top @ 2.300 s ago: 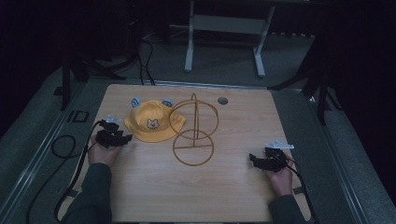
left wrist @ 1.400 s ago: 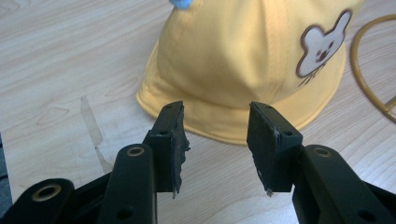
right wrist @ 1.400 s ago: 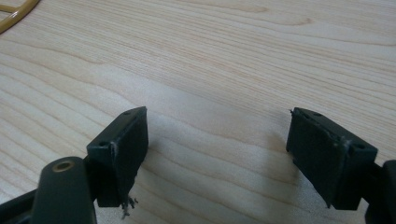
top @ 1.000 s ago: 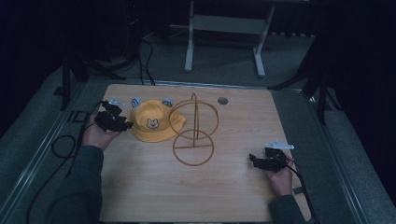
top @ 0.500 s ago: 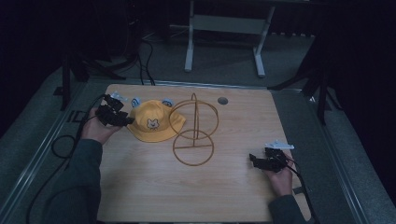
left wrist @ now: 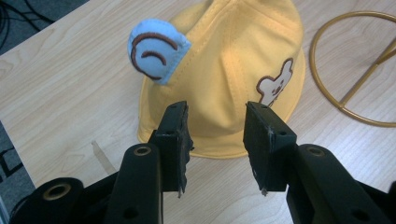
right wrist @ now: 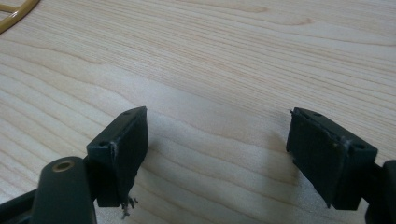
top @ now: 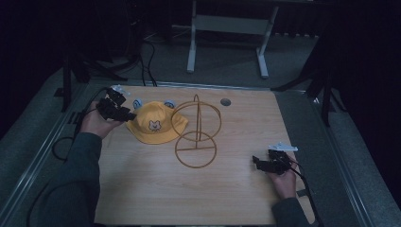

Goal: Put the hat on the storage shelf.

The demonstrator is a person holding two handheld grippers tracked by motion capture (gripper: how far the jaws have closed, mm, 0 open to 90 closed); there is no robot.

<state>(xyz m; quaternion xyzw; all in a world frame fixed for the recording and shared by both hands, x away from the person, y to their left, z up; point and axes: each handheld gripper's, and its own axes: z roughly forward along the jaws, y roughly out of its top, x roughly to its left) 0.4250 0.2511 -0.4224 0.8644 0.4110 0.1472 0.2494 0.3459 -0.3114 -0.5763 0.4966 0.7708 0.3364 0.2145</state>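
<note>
A yellow child's hat (top: 155, 123) with two blue ears and a small bear patch lies on the wooden table (top: 142, 189), left of centre. Beside it on the right stands a gold wire hat stand (top: 196, 137) with a ring base. My left gripper (top: 126, 115) hovers at the hat's left brim, open, and the hat (left wrist: 243, 70) fills the space just beyond its jaws (left wrist: 215, 121). My right gripper (top: 257, 162) rests open near the table's right front, with bare wood between its jaws (right wrist: 217, 126).
A small round grommet (top: 225, 101) sits in the table's far edge. A white desk frame (top: 227, 23) stands on the floor behind. Cables (top: 66, 142) trail off the left side. A curve of the gold stand's ring (right wrist: 14, 11) crosses the corner of the right gripper view.
My left hand has travelled from the left front of the hat away from me and now points at the brim from the far left. The right gripper has stayed put.
</note>
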